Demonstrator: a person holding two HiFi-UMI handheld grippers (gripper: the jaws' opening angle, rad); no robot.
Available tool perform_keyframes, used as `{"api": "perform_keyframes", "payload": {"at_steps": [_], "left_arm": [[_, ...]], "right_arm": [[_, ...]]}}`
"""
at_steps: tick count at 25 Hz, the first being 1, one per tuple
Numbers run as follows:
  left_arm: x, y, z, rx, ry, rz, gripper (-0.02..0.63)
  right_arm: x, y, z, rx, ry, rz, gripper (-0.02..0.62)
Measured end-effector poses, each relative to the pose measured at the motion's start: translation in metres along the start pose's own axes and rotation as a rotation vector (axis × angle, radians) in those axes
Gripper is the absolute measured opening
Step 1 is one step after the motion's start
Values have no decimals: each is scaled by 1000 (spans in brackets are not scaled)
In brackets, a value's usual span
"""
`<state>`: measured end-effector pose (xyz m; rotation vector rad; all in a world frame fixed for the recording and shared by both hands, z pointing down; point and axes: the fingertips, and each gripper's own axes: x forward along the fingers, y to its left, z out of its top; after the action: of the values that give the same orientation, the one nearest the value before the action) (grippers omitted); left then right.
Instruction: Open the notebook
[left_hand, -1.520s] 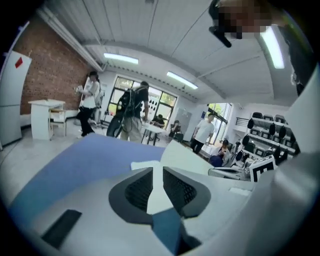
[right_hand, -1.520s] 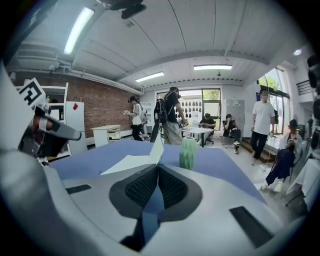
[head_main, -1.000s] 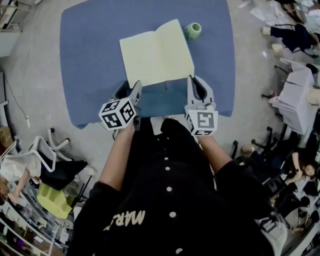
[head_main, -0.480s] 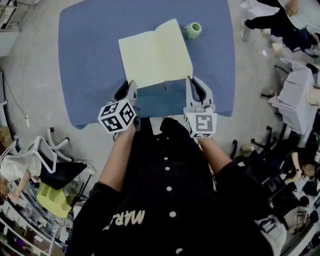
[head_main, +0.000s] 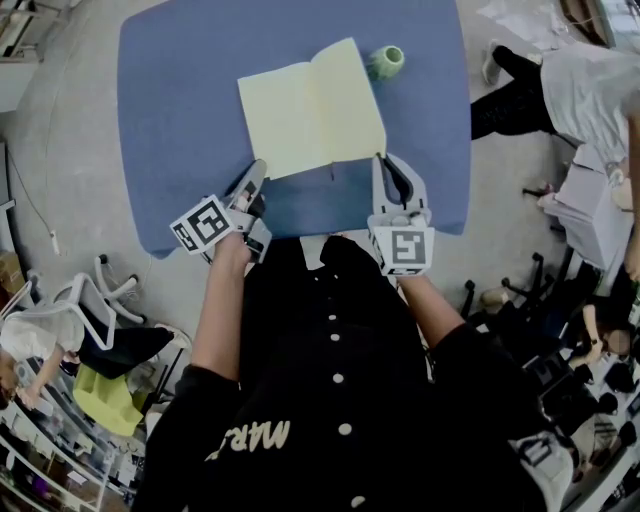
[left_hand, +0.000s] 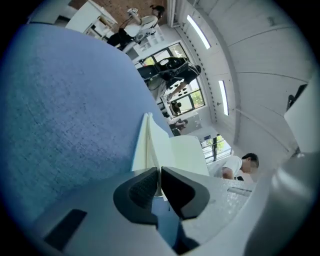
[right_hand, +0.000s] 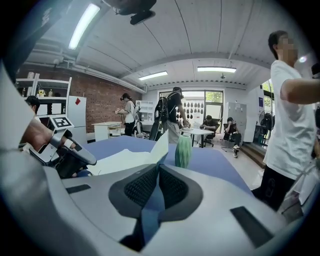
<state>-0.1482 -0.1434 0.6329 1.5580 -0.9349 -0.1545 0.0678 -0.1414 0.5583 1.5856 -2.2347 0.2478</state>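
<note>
Two grippers meet the notebook (head_main: 312, 105) in the head view, one at each near corner. The left gripper (head_main: 256, 175) is at the near-left, rolled onto its side, and the right gripper (head_main: 381, 160) is at the near-right. The notebook already lies open, pale pages up, toward the far middle of the blue table (head_main: 170, 120). Its spine runs near to far, leaning slightly right, so the book lies straight beyond both sets of jaws and neither hand is nearer. A green vase (head_main: 385, 62) stands just beyond its far-right corner. Grey floor (head_main: 60, 150) surrounds the table.

Left gripper view: the left gripper's (left_hand: 160, 174) jaws have just been closing and now stand narrow. A thin pale edge of the notebook (left_hand: 187, 152) runs into the slit between the pads, which I read as a pinch on that corner. The felt-like table (left_hand: 65, 115) fills the left.

Right gripper view: the right gripper's (right_hand: 158, 172) jaws are just as narrow, with a blue sliver in the gap. A notebook (right_hand: 161, 142) corner rises right off the pad tips, so it is likely gripped too. The vase (right_hand: 183, 151) stands beyond. A person (right_hand: 290, 125) stands at the right under strip lights, with a brick wall at far left.

With the pages spread, opening looks done. Any next move turns on releasing, or on pulling evenly along the spine.
</note>
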Motion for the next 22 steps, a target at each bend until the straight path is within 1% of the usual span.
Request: {"api": "perform_keyframes", "payload": {"at_steps": [1,3,4,6,7,8,12,14,16,18,20,22], "left_arm": [[2,-5,0,19,19,-25,25],[6,-11,0,72,51,-43,29],[8,-14,-1,67,60,-58,43],[10,-25,-3,19,69,-117,63],[11,-30,-3,10,72,-146,67],[11,-33,-3,21,74,-162,66],[12,-42,1,161,78,-140,31],[9,-51,3,178,64,-169,26],[2,-64,8,179,38,-237,25],[0,-83,11,198,26,-310,25],[11,-108,4,237,47,-372,23],[28,-130,-9,278,85,-413,21]], "right_arm": [[0,0,0,-4,-3,3,23],[-1,0,0,-1,-5,2,23],[-1,0,1,3,-3,0,23],[-1,1,2,-2,0,0,23],[-1,2,2,-6,2,1,23],[-1,3,1,-7,3,1,23],[1,0,2,-2,1,-7,23],[1,3,4,9,-3,-4,23],[0,11,6,18,-9,7,23],[0,14,7,26,-11,12,21],[-1,5,5,44,-9,10,21],[-3,-8,2,69,-5,5,20]]}}
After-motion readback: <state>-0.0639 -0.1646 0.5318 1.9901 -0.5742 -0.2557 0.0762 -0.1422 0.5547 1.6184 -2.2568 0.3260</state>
